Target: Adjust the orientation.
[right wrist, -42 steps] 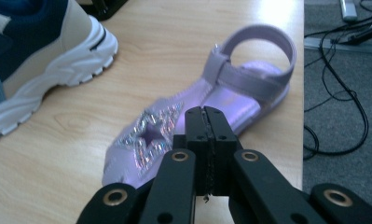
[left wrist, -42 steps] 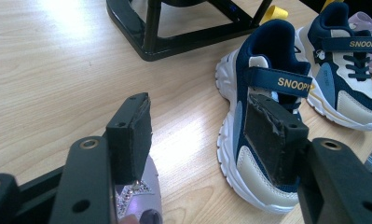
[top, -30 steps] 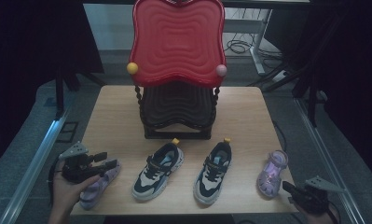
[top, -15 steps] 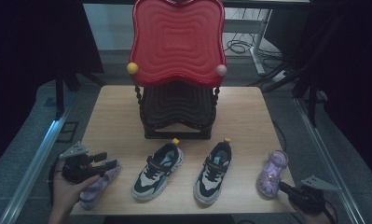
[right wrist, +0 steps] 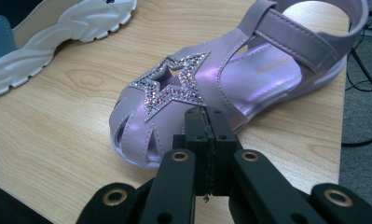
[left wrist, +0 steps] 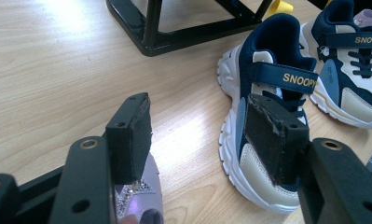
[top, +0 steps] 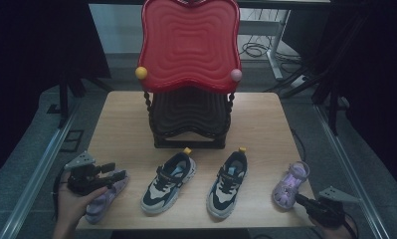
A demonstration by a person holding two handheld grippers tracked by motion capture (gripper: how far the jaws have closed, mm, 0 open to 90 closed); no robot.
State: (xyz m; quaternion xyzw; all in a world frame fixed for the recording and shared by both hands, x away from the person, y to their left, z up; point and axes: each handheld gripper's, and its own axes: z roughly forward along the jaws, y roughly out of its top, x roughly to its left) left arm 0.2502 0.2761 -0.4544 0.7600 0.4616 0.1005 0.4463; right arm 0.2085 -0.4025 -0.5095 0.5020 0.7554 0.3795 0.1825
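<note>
Purple sandal (top: 289, 185) at table edge (top: 305, 225)

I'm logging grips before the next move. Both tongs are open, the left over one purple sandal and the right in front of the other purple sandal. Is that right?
Not quite: the right tongs are shut, jaws pressed together with nothing between them, as the right gripper view shows. The rest stands: the left tongs are open over one purple sandal, the right in front of the other purple sandal.
</note>
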